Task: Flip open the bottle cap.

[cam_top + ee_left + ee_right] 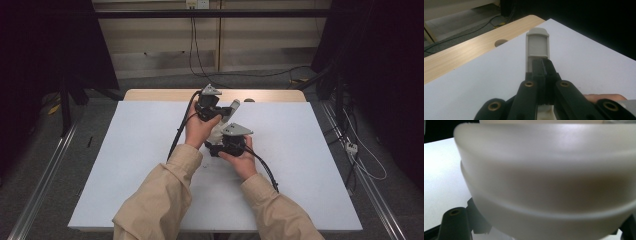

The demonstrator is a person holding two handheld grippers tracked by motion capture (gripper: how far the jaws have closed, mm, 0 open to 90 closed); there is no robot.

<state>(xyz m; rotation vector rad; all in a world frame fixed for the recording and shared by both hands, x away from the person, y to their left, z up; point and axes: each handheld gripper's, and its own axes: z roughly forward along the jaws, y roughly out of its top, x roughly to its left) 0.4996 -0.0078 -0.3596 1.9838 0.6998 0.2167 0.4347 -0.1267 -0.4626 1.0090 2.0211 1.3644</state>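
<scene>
Gripper on the left (218,113) sits at twelve o'clock of the white bench (125,165), jaws clenched on a pale grey handle (537,46) whose long axis runs straight ahead from them, toward one o'clock in the high view. Right gripper (216,148), nearer the person at six o'clock of the left one, presses against a rounded translucent white body (544,182); whether it is clenched I cannot tell. Both pieces look joined between the grippers.
</scene>
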